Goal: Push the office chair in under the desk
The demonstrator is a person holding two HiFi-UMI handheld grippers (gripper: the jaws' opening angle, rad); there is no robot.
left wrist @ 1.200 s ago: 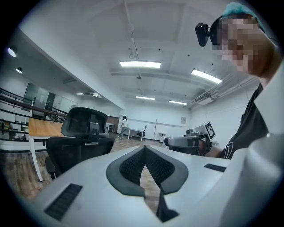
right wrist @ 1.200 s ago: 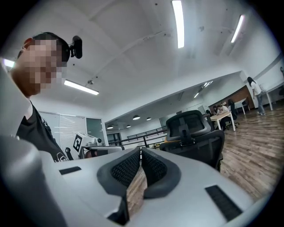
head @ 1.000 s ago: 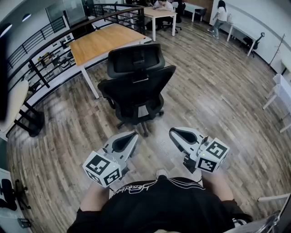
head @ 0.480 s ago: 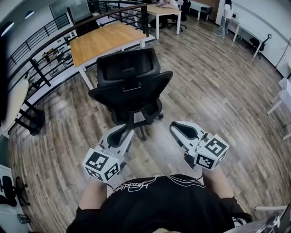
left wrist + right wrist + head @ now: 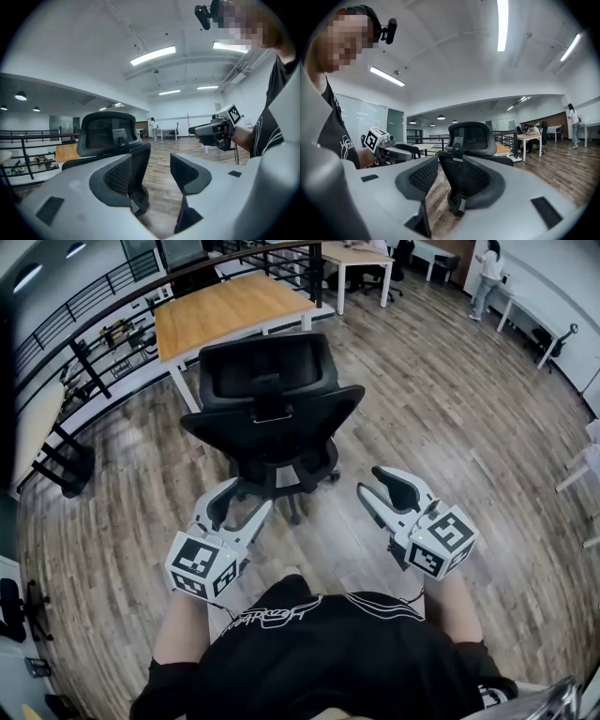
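Black mesh office chair (image 5: 272, 418) stands short of wooden-topped desk (image 5: 225, 310), untouched. Left gripper (image 5: 239, 500) and right gripper (image 5: 377, 486): jaws opening, nothing between. Whole push remains.

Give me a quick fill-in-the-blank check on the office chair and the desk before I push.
1. The office chair is ____ in colour.
2. The desk beyond it has a ____ top.
3. The chair's seat faces the ____, and its backrest faces the person.

Missing words: black; wooden; desk.
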